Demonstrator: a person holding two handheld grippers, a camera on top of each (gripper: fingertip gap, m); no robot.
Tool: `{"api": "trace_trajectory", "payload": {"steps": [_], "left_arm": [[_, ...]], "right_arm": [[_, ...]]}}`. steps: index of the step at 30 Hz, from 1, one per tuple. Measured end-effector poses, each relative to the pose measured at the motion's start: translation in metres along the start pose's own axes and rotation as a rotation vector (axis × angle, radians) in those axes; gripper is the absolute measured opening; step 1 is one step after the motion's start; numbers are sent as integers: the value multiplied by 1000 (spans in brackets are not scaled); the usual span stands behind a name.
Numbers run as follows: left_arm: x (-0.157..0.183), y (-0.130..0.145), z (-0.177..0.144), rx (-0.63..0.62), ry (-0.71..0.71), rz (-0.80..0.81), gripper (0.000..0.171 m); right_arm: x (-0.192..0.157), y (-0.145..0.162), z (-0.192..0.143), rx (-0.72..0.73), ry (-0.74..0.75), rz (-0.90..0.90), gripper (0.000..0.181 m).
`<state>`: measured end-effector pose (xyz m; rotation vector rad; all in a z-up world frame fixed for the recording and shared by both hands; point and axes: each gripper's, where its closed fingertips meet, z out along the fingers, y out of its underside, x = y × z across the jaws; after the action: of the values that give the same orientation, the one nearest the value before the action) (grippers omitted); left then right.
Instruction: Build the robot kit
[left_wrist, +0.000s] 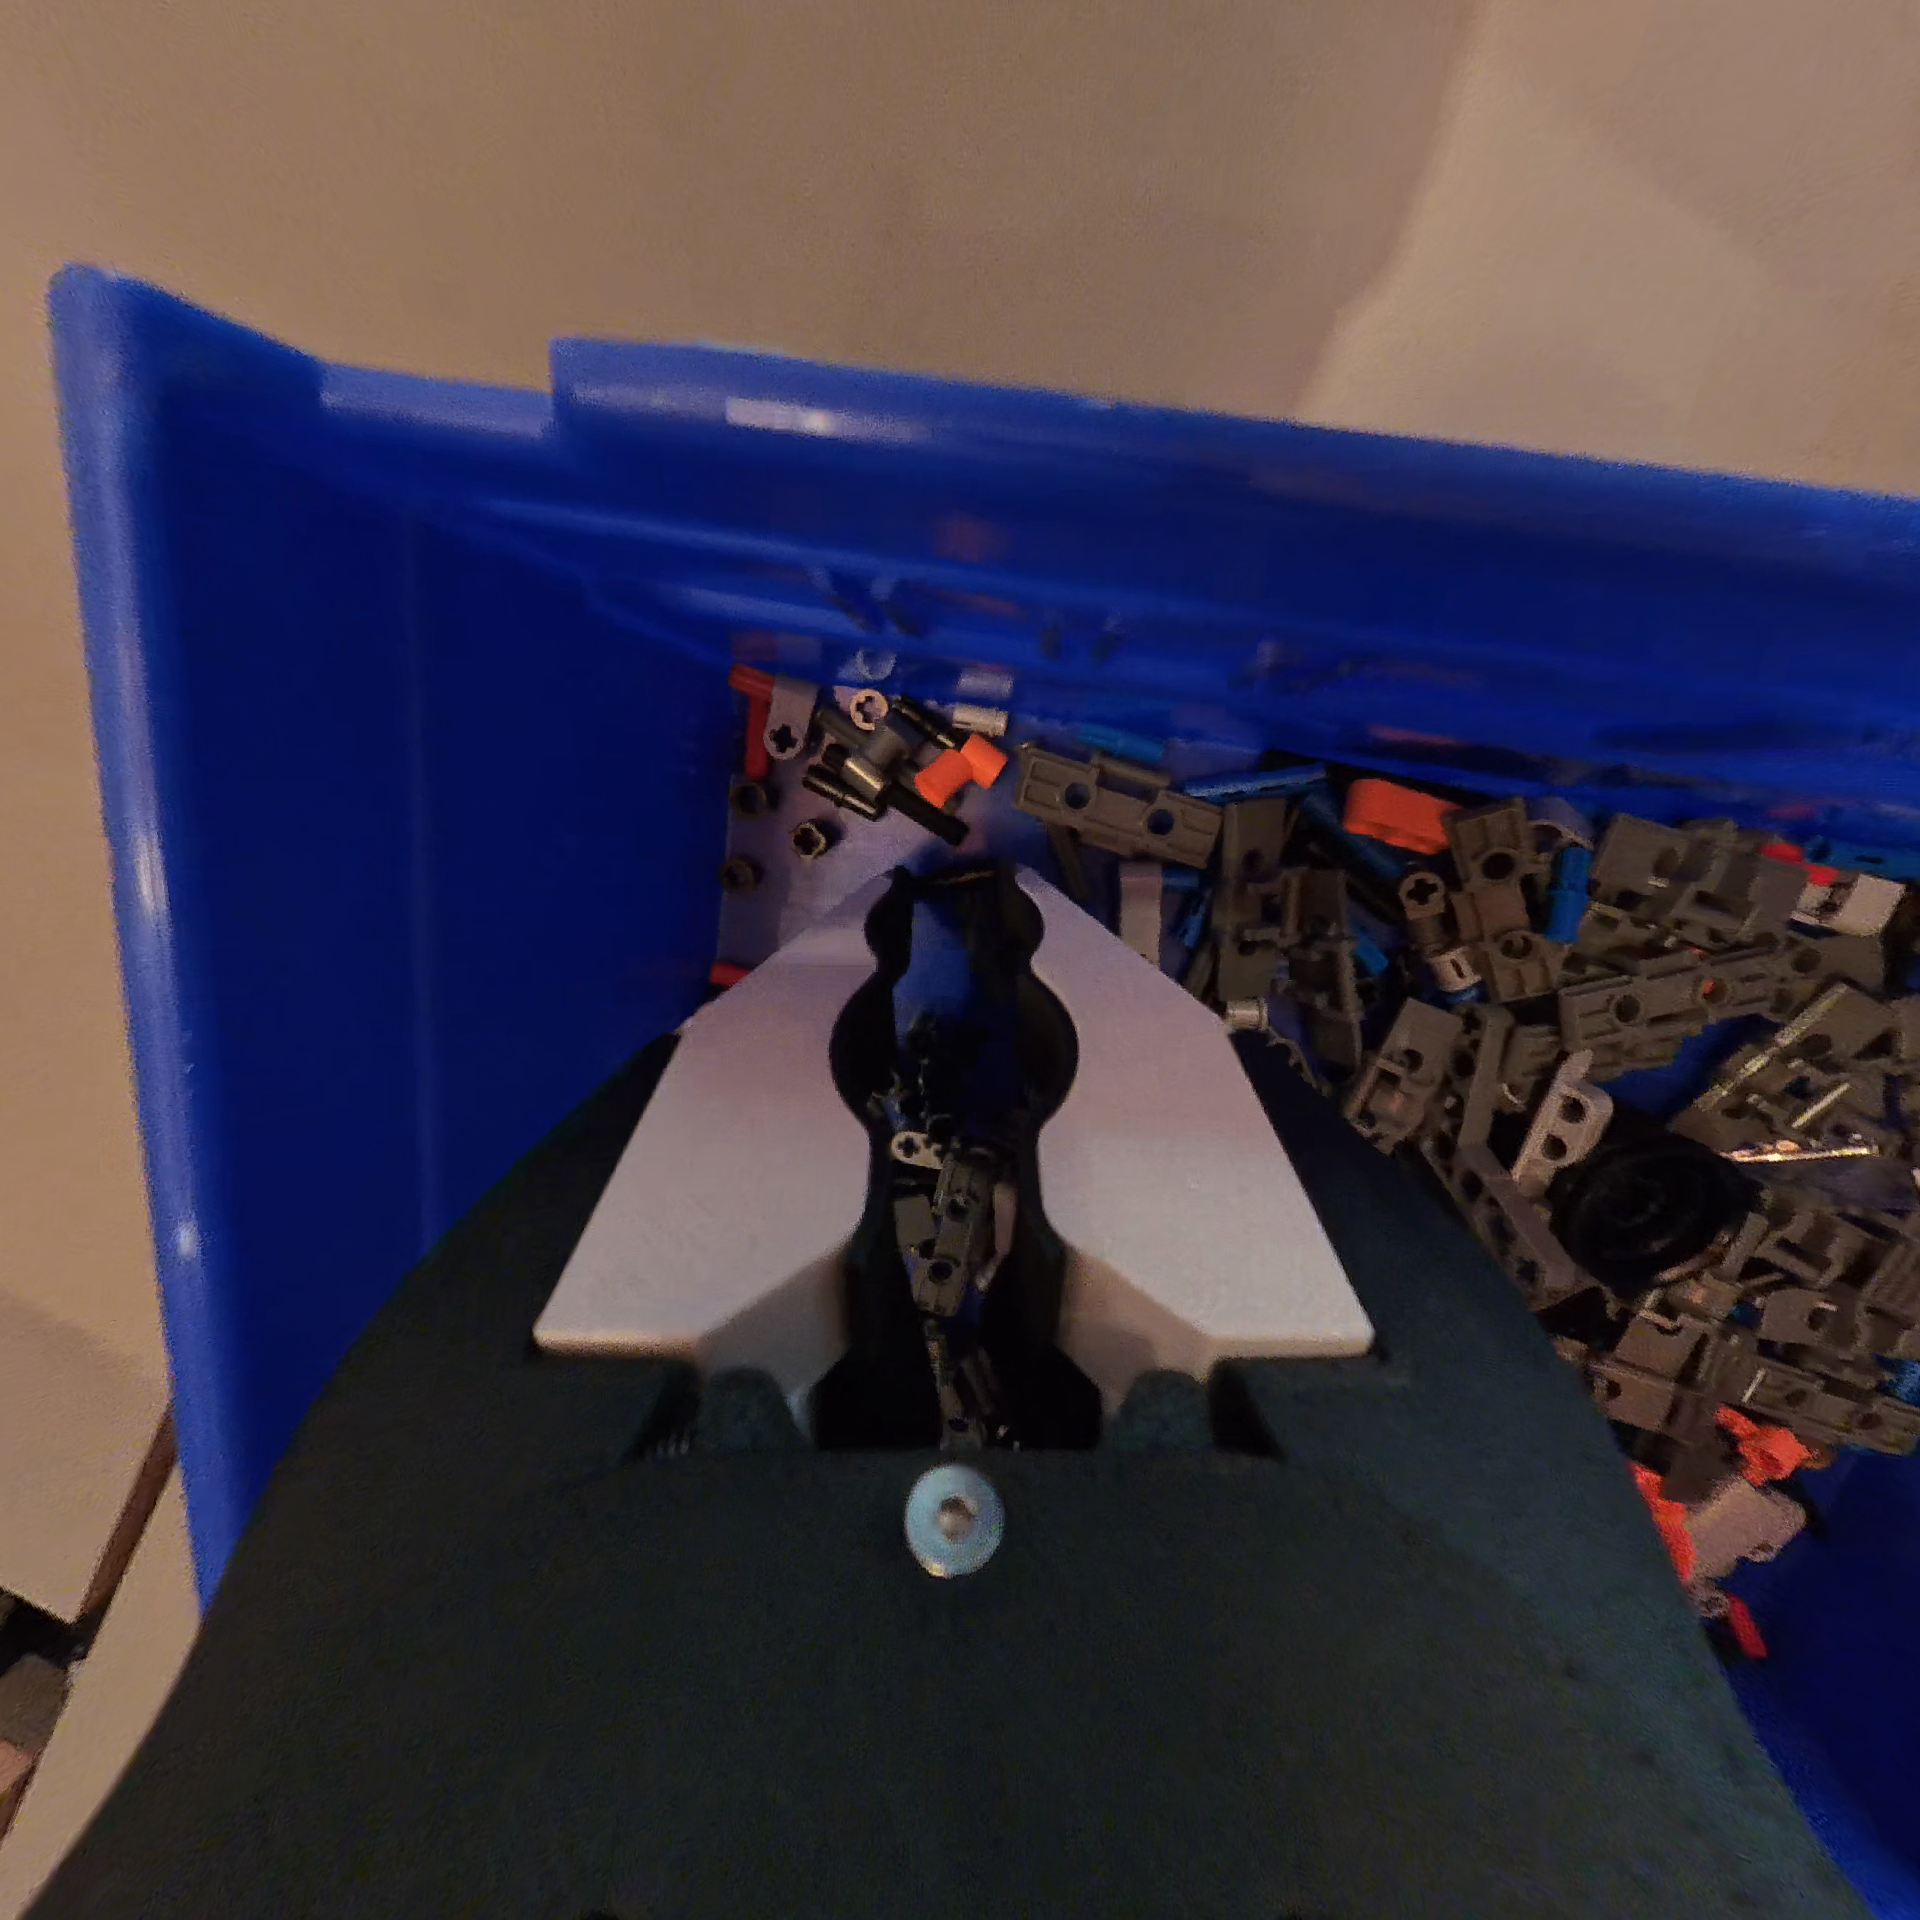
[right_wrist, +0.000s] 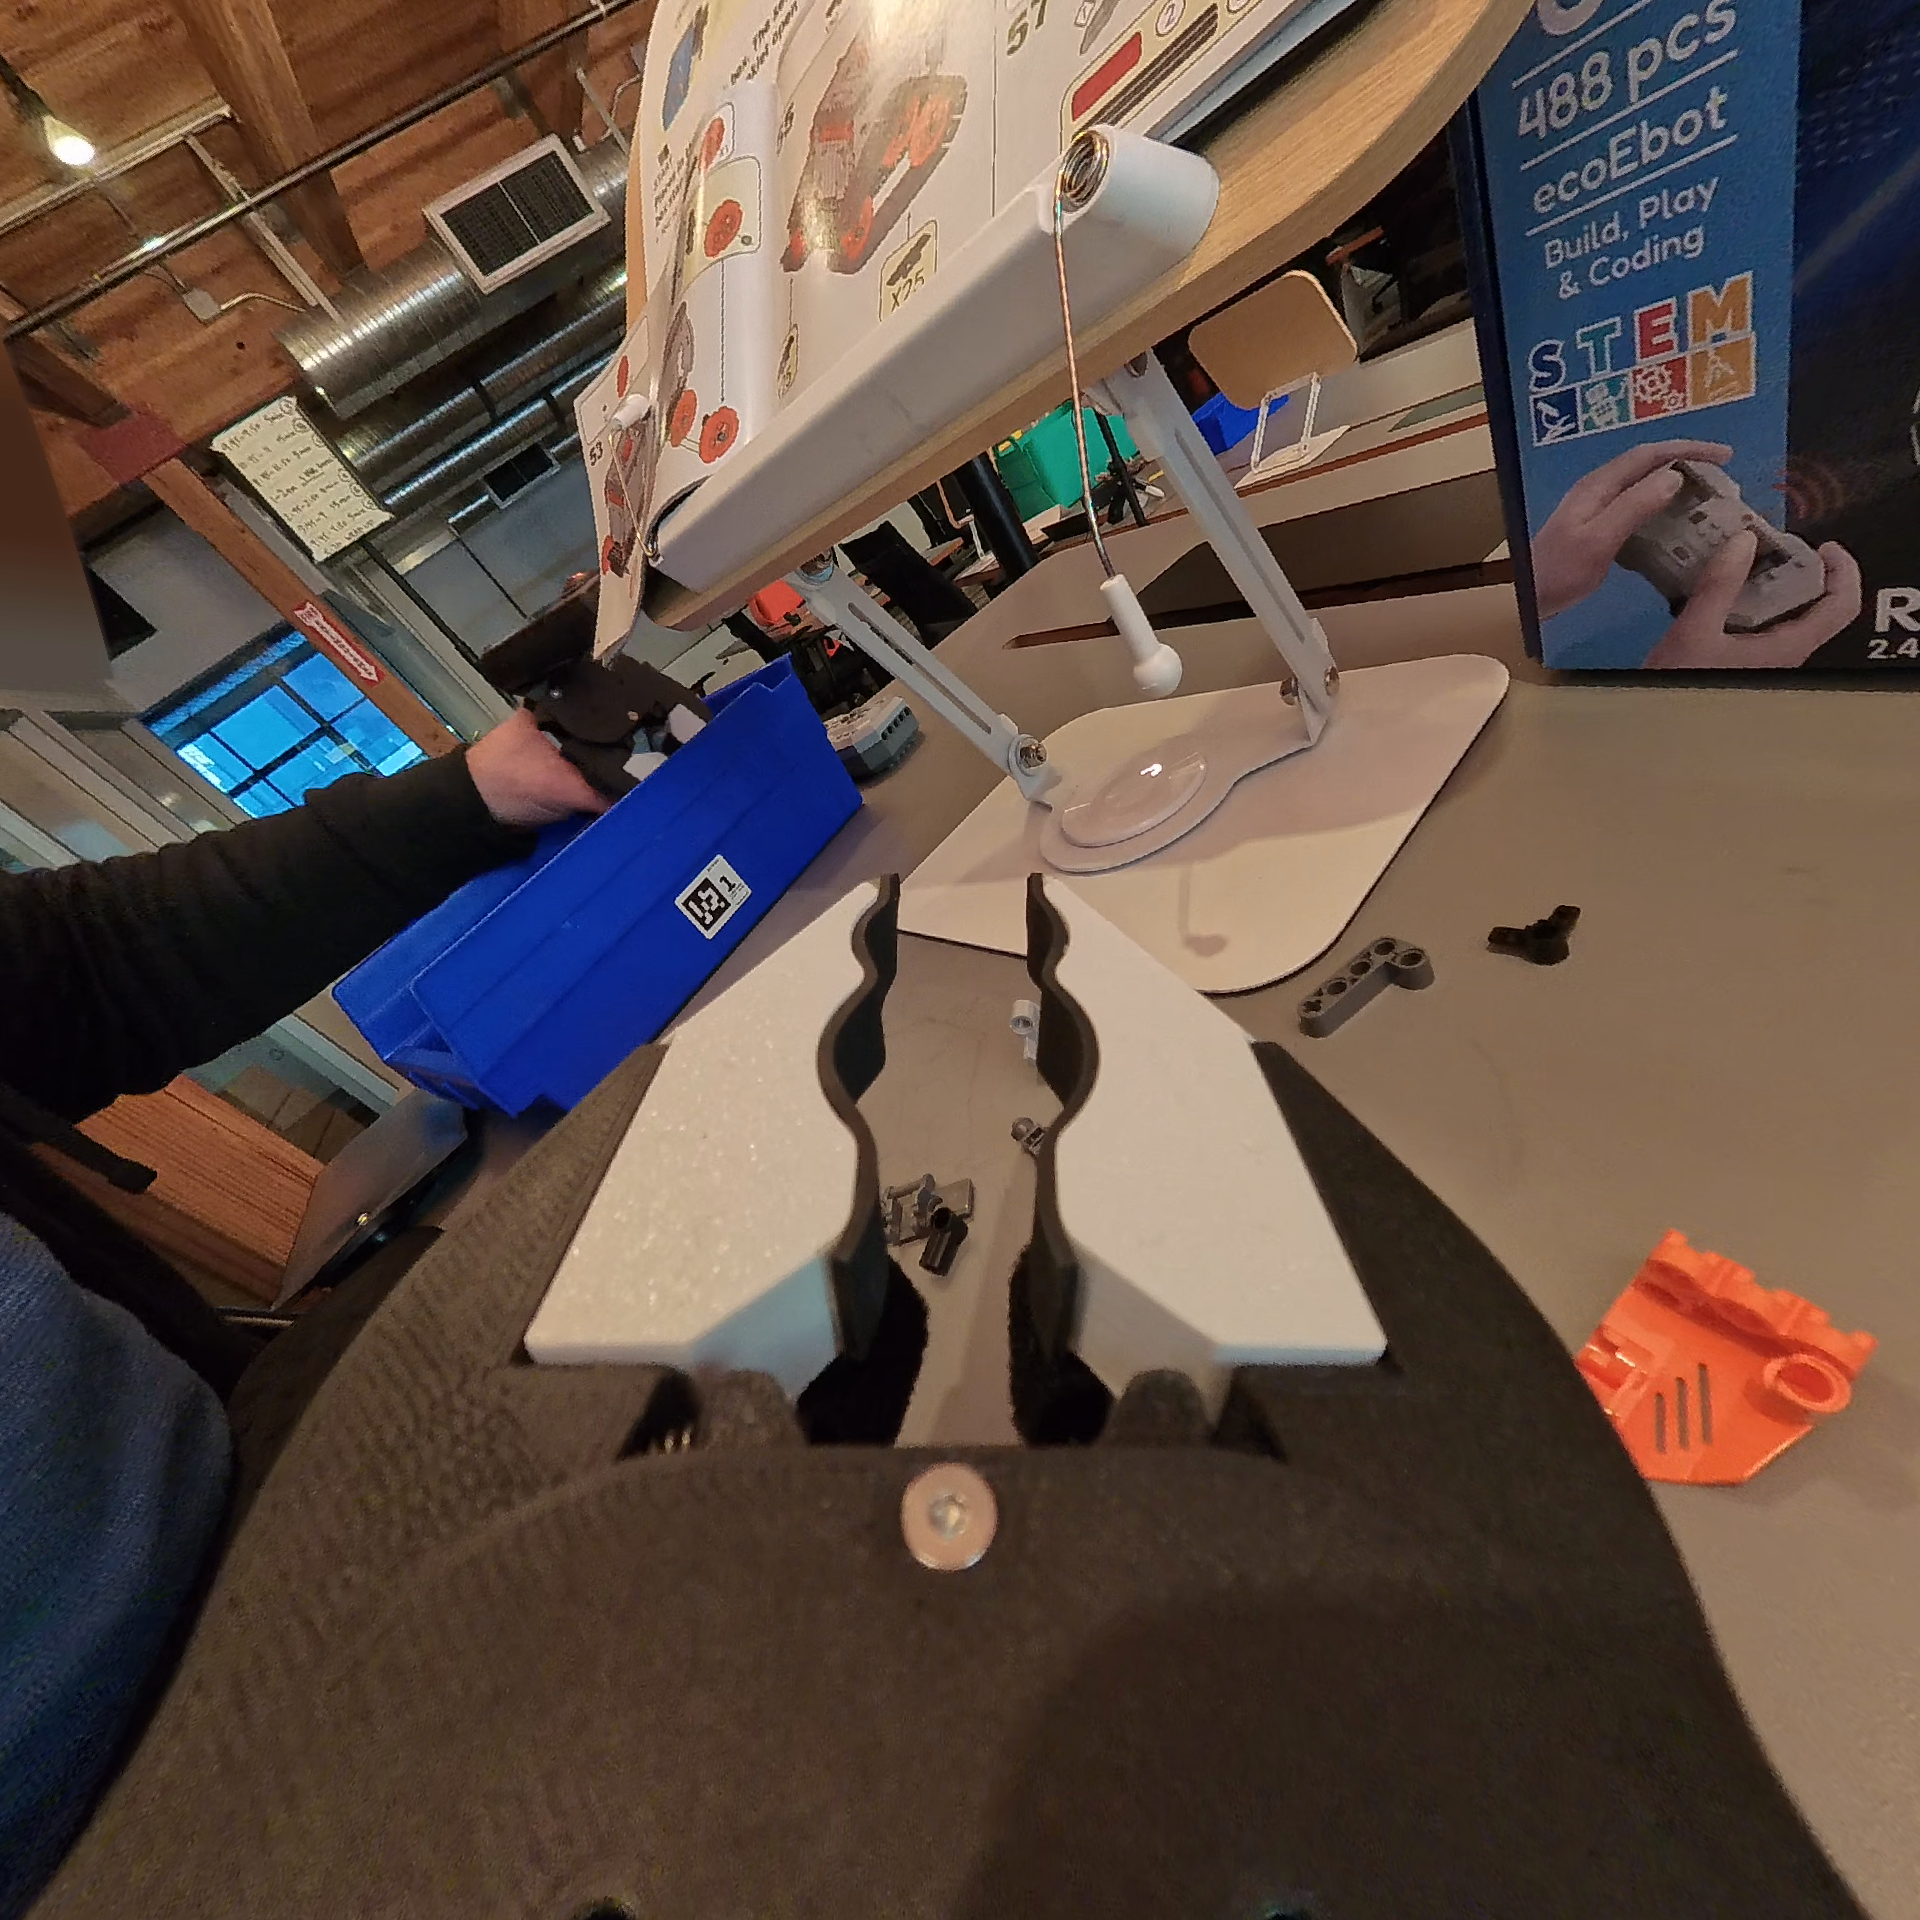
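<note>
Left tongs (left_wrist: 951, 914), nearly closed, probe the blue bin (left_wrist: 416, 831); right tongs (right_wrist: 961, 914) gape over tabletop pieces (right_wrist: 928, 1216).

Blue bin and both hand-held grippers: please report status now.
Left hand-held gripper nearly closed, inside blue bin, beside grey parts pile. Right hand-held gripper open, empty, above small parts on table.
</note>
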<state>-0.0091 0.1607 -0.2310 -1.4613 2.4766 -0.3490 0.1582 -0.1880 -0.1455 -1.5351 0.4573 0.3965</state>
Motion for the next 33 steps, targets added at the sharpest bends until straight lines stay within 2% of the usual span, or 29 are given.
{"api": "trace_trajectory", "payload": {"steps": [5, 7, 12, 15, 17, 19, 22, 25, 27, 31, 33], "left_arm": [[9, -12, -38, 80, -78, 101, 16], [26, -22, -62, 131, -21, 102, 16], [96, -86, -137, 339, 89, 221, 15], [165, -135, -150, 412, 179, 295, 15], [222, -163, -141, 472, 296, 302, 15], [280, -183, -124, 509, 442, 244, 15], [333, -184, -75, 441, 452, 209, 15], [339, -173, -24, 362, 316, 222, 15], [338, -163, 2, 300, 303, 184, 15], [341, -152, 32, 241, 302, 139, 16], [341, -155, 31, 264, 304, 118, 16]], "right_arm": [[0, -1, 0, 4, 0, 1, 22], [0, 0, 0, 2, 0, 1, 23], [0, 0, 0, 2, 1, -1, 23], [0, 0, 0, 1, 1, -2, 23], [0, 0, 0, 4, 1, -1, 24], [0, -1, -1, 7, -1, -2, 24], [-1, -2, -2, 16, -6, 0, 24], [-1, -2, -2, 15, -9, 0, 24], [-2, -2, -2, 17, -12, 0, 24], [-2, -2, -2, 20, -16, 2, 24], [-2, -3, -3, 22, -19, 3, 24]]}}
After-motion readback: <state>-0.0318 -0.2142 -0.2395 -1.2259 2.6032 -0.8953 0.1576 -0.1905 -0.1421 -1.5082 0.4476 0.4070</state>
